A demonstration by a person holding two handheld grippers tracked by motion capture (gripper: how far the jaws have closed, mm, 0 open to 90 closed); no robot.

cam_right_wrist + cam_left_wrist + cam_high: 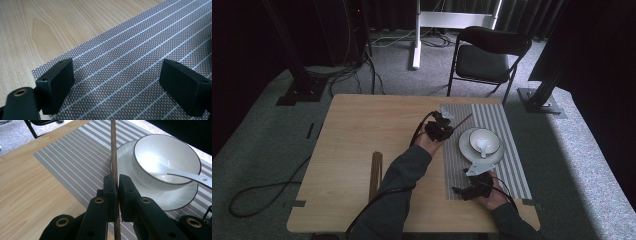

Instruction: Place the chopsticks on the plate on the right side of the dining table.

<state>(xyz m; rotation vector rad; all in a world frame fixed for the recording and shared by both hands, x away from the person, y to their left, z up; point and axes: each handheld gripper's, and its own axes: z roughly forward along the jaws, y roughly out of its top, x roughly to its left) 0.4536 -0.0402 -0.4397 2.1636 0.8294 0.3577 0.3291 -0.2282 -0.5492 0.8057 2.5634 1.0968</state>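
The left tool (117, 185) is clamped on a brown chopstick (113, 150), its jaws pressed together on the stick, which runs straight up between them over the striped mat (75, 157). In the high view, this tool (447, 126) sits at the mat's (507, 130) left edge, just beside the plate (466, 147). A white bowl (172, 152) stands on the plate (172, 200), and a white spoon (185, 175) lies in it. The chopstick passes just left of the plate's rim. The right tool (117, 82) hovers with jaws wide apart over the mat's (130, 50) corner near the bench (50, 25) edge. A bundle of chopsticks (375, 172) lies on the bench (352, 130), well apart from the mat.
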